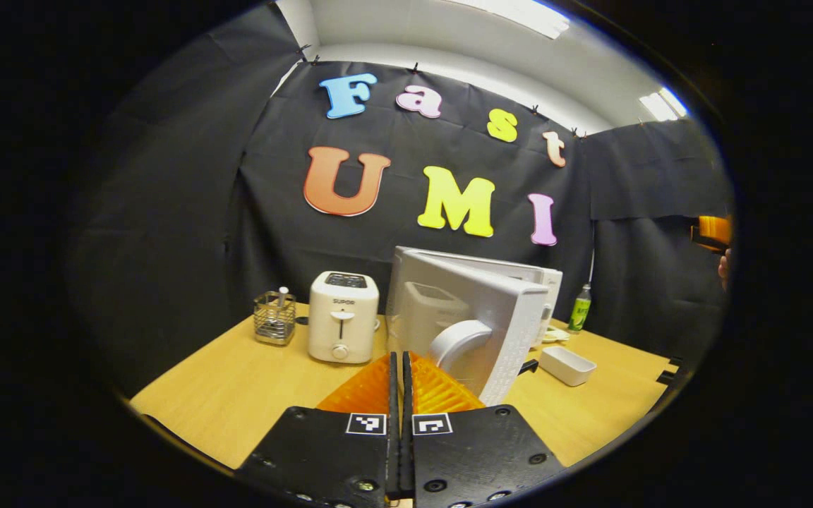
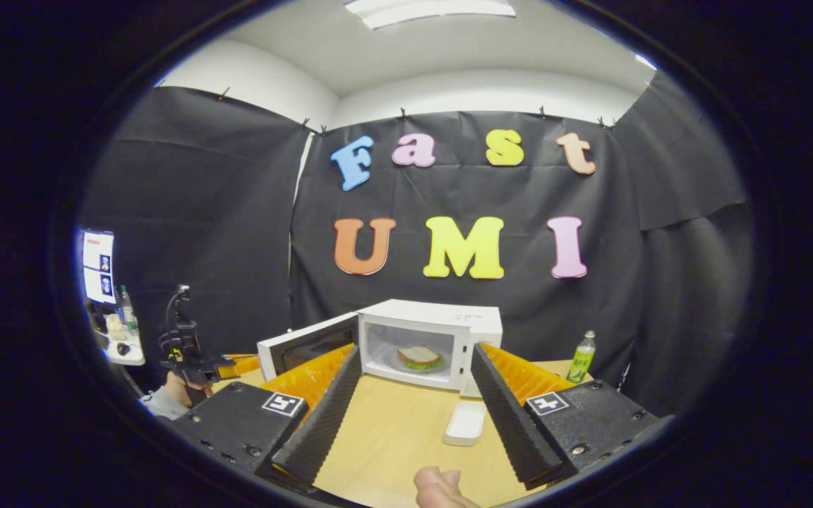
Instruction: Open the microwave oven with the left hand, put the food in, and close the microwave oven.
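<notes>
The white microwave (image 2: pixel 442 319) stands at the back of the wooden table (image 2: pixel 392 437), with its door (image 2: pixel 308 342) swung open to the left. Inside, a sandwich (image 2: pixel 418 356) lies on a plate. My right gripper (image 2: pixel 417 351) is open and holds nothing, well back from the oven. In the left gripper view the open door (image 1: pixel 498 317) is close ahead, outer face and curved handle (image 1: pixel 457 339) toward me. My left gripper (image 1: pixel 401 360) is shut with nothing between its fingers, just left of the handle. In the right gripper view a hand holds the left gripper (image 2: pixel 195 363) at the far left.
A white toaster (image 1: pixel 343 324) and a wire basket (image 1: pixel 274 317) stand left of the microwave. A small white tray (image 2: pixel 465 423) lies in front of the oven and a green bottle (image 2: pixel 581 356) stands to its right. A fingertip (image 2: pixel 438 487) shows at the bottom edge.
</notes>
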### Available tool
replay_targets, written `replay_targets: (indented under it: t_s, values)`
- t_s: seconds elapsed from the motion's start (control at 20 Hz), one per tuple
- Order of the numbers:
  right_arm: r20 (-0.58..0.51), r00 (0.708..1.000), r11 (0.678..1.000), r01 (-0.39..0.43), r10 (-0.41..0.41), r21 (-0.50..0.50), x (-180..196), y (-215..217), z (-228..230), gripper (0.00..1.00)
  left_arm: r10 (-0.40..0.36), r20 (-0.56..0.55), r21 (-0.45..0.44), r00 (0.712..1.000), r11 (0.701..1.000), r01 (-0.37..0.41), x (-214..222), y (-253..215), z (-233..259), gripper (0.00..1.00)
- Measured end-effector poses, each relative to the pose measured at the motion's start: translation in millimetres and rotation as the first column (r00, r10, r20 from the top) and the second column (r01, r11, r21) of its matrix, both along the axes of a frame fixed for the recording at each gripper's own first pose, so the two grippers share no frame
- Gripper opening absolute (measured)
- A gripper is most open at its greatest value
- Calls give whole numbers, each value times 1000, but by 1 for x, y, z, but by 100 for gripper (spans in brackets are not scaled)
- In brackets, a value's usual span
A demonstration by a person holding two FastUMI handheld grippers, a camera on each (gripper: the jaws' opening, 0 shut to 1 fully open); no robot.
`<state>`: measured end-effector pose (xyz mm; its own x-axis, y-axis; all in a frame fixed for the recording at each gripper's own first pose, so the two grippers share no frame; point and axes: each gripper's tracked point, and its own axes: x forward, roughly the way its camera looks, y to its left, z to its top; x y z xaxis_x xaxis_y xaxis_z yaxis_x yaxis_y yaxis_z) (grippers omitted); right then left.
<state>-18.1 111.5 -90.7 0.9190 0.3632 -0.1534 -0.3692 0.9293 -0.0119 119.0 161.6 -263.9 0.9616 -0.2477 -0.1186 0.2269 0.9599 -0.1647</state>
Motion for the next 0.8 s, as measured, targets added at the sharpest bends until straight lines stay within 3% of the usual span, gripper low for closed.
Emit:
replay_targets:
  t_s: [0.35, 0.8]
  values:
    - [-4, 1000, 999, 15, -15, 30, 1, -28, -5, 92, -111, 2, -5, 994, 994, 111, 25, -83, -7, 0]
    - [-5, 1000, 994, 2, -2, 111, 38, -62, -35, 92, -125, -8, -43, 992, 991, 125, 81, -161, -21, 0]
